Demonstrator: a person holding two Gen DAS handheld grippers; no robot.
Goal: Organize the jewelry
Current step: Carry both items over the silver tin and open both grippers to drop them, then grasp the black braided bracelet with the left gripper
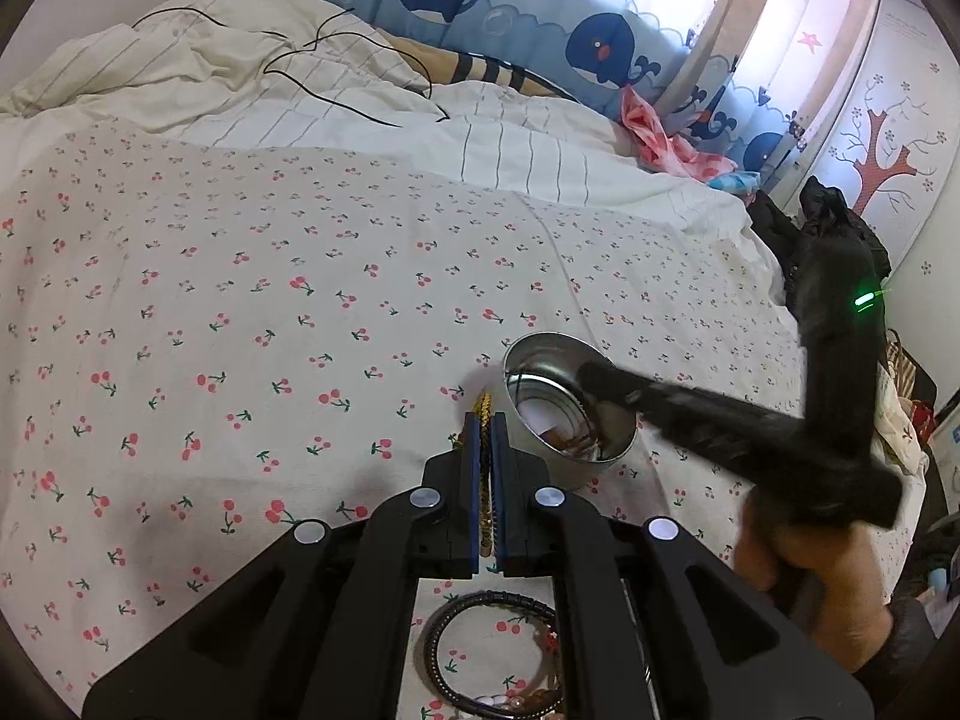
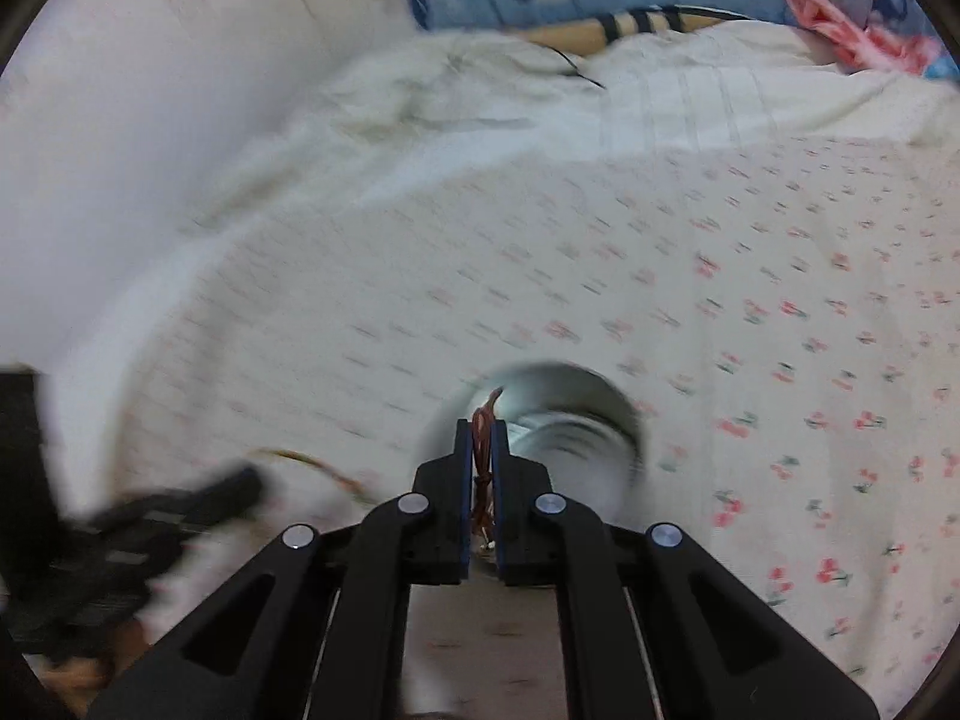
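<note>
Cherry-printed white bedsheet [image 1: 252, 312] covers the bed, with a rumpled cream duvet [image 1: 240, 78] and a whale-patterned blue curtain [image 1: 480, 18] behind it.

From the left wrist view, the left gripper [image 1: 486, 420] is clenched on a gold chain [image 1: 483, 405], which runs between its blue pads and sticks out at the tips. Just beside the tips, on the right, stands a round shiny metal tin [image 1: 564, 414] with some brownish jewelry at its bottom. The right gripper [image 1: 591, 375], blurred, reaches over the tin's rim, and a hand [image 1: 810, 576] carries it. Under the left gripper lies a black braided bracelet [image 1: 474, 612] on the sheet, next to a few beads.

From the right wrist view, which is blurred, the right gripper [image 2: 483, 423] has a thin reddish-brown cord [image 2: 483, 456] between its pads; whether the pads press on it I cannot tell. The tips are at the near rim of the metal tin [image 2: 576, 414]. At the lower left the left gripper [image 2: 240, 489] shows as a dark blur.
</note>
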